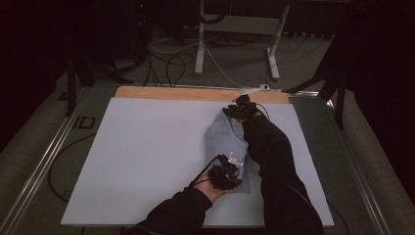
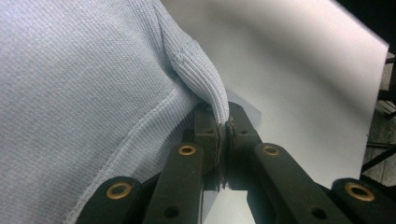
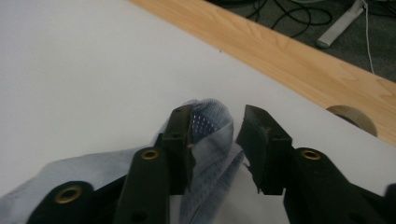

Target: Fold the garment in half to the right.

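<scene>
High view: left gripper pinches the garment; right gripper reaches far.

Garment: knit cloth w/ ribbed trim; board smooth matt; table edge wood grain

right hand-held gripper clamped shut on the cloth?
No: in the right gripper view the right hand-held gripper has its jaws apart, with a fold of the light blue garment lying loose between them.

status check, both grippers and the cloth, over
Left gripper shut on light blue garment's ribbed edge. Right gripper open, fabric fold between jaws at far end. Nothing in the way.
</scene>
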`<state>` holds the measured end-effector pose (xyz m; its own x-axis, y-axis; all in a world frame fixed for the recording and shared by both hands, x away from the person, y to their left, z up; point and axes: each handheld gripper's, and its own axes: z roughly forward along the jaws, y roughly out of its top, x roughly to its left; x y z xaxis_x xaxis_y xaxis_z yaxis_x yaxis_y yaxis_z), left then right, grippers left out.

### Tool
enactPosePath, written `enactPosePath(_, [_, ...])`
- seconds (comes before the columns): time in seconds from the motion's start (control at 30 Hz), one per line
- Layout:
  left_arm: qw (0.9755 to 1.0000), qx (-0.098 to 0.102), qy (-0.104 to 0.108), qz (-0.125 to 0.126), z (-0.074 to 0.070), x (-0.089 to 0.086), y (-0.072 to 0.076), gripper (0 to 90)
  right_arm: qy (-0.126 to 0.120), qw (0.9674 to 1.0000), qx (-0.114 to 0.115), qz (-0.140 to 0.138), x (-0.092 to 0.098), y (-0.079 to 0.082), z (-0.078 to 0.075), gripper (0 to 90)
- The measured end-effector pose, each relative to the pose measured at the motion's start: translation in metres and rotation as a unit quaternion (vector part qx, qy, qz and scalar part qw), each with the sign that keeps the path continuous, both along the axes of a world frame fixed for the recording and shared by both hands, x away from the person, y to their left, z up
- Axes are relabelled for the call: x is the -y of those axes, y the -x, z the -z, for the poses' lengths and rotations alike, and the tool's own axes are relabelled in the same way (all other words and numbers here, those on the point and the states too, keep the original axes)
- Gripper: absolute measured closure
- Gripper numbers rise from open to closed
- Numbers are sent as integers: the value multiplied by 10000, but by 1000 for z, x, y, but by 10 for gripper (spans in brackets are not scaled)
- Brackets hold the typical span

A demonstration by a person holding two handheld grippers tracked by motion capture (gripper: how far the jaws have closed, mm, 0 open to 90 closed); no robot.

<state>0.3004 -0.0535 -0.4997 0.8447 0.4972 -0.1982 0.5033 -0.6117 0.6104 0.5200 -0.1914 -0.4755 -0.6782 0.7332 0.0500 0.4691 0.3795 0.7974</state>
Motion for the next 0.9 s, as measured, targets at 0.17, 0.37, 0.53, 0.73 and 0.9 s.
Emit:
enactPosePath(0.17, [9999, -61, -111, -7, 6, 5, -4, 866, -93, 9999, 56, 104, 10, 7, -14, 568])
enactPosePath(0.37, [9999, -75, -95, 29, 6, 9, -4, 862, -129, 9997, 103, -171, 9, 24, -22, 830])
enactPosePath(0.53, [9999, -88, -126, 31, 6, 12, -4, 856, 170, 9987, -58, -481, -1, 33, -9, 900])
enactPosePath(0.73, [9998, -73, 86, 173, 5, 17, -1, 769, 366, 9979, -271, -453, -5, 32, 13, 900])
enactPosePath(0.9, [9996, -44, 105, 244, 6, 20, 3, 750, 550, 9967, -444, -409, -5, 29, 29, 900])
